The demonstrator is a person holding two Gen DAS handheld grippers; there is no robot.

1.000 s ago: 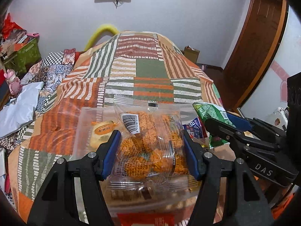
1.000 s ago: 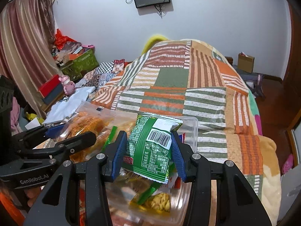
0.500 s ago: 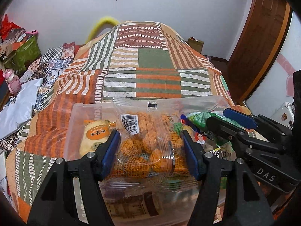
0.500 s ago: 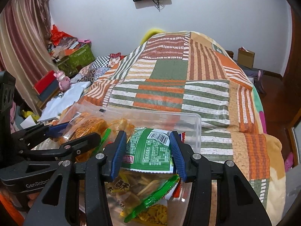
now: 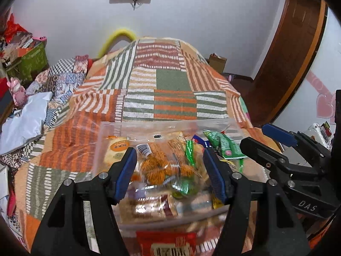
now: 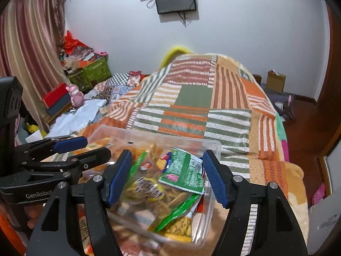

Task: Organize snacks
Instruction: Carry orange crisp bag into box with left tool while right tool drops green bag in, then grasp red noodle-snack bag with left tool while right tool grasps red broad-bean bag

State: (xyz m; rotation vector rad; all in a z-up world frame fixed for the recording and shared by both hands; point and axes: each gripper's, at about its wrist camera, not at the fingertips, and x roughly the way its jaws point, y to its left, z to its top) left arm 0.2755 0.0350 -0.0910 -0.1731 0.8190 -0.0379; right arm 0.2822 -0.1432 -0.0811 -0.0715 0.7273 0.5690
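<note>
Both my grippers hang over the clear rectangular plastic bin (image 5: pixel 110 128) that sits at the near end of the bed with the orange, green and white striped patchwork quilt (image 5: pixel 170 98), and both have their jaws apart, clamped on nothing. The left gripper (image 5: pixel 170 168) stands above the clear bag of orange waffle-shaped crackers (image 5: pixel 164 166), which lies loose in the bin among the other packets, next to the pale round pastry in a clear wrapper (image 5: pixel 117 151). The right gripper (image 6: pixel 168 175) stands above the green foil snack packet with a barcode (image 6: pixel 183 175), which rests tilted on a clear bag of yellow fried sticks with a green edge (image 6: pixel 177 213).

I judge the bin is the collecting place: everything lies piled inside its walls so the snacks stay together and off the quilt. My jaws are wide so neither packet catches on the blue pads (image 6: pixel 119 177) as I lift away. Next I would look for any snack outside the bin; a red packet (image 5: pixel 166 243) shows blurred at the near edge, outside the wall I think.
</note>
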